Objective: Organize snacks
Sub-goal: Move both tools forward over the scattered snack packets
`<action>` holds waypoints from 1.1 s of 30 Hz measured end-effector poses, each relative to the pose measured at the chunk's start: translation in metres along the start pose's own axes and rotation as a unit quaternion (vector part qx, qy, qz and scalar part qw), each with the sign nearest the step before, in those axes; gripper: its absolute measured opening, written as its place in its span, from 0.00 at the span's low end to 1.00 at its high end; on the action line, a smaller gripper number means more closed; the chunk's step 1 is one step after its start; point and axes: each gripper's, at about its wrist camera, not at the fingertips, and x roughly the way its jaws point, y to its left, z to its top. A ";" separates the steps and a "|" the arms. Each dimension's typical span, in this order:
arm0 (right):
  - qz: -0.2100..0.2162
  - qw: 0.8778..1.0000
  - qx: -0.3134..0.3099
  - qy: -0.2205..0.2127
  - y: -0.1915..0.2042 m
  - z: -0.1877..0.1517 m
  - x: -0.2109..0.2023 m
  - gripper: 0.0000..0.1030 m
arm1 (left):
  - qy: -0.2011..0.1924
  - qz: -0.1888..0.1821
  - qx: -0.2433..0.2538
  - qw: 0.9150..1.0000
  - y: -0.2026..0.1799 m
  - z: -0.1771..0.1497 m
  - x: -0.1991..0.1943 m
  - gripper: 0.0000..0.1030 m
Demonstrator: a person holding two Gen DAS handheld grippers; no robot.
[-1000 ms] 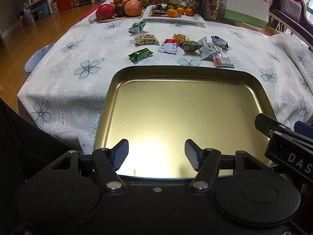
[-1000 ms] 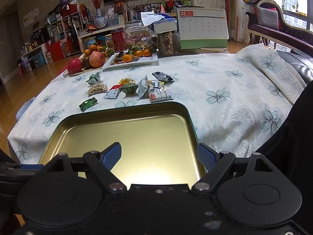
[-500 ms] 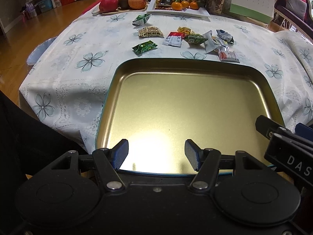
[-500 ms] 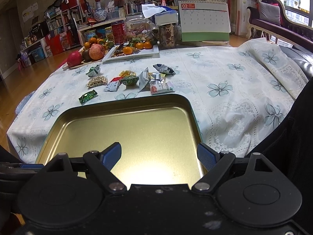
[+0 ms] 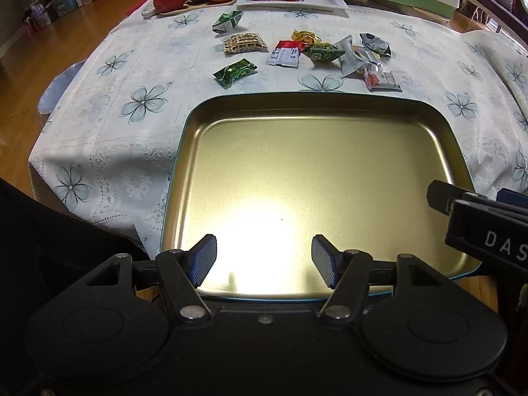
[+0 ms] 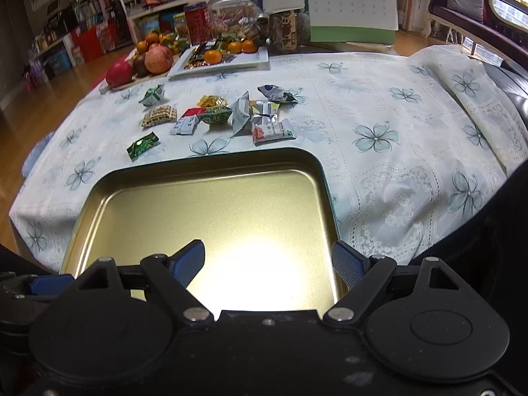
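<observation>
Left wrist view: the left gripper (image 5: 264,259), jaws apart and empty, hangs over a gold tray (image 5: 442,132) at centre; wrapped snacks (image 5: 290,54) lie scattered above it on the floral tablecloth (image 5: 132,76).

Right wrist view: the right gripper (image 6: 269,262), spread wide and holding nothing, sits low over the tray (image 6: 325,178); the snacks (image 6: 217,115) lie upper centre.

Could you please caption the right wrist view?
Open right tool above an empty gold tray; wrapped snacks lie beyond it.
</observation>
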 end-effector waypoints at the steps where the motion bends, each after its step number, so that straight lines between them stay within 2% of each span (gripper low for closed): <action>1: -0.002 1.000 -0.007 0.005 0.002 0.005 0.002 0.85 | 0.003 -0.002 -0.002 1.000 0.001 0.004 0.000 0.63; 8: -0.014 0.999 -0.032 0.012 0.011 0.040 0.019 0.87 | 0.024 -0.017 0.002 1.000 0.002 0.035 0.010 0.63; 11: -0.023 0.999 -0.045 0.002 0.014 0.058 0.028 0.88 | 0.031 -0.017 0.007 0.999 0.002 0.050 0.017 0.57; 24: -0.068 0.995 -0.075 -0.012 0.016 0.144 0.091 0.91 | 0.017 0.002 0.005 1.000 0.015 0.116 0.046 0.57; 27: -0.053 0.996 -0.071 0.000 0.014 0.157 0.108 0.91 | 0.021 0.005 0.004 1.000 0.018 0.129 0.055 0.57; 33: -0.018 0.998 -0.027 0.051 0.003 0.169 0.144 0.91 | 0.041 0.000 0.000 0.999 0.026 0.151 0.077 0.57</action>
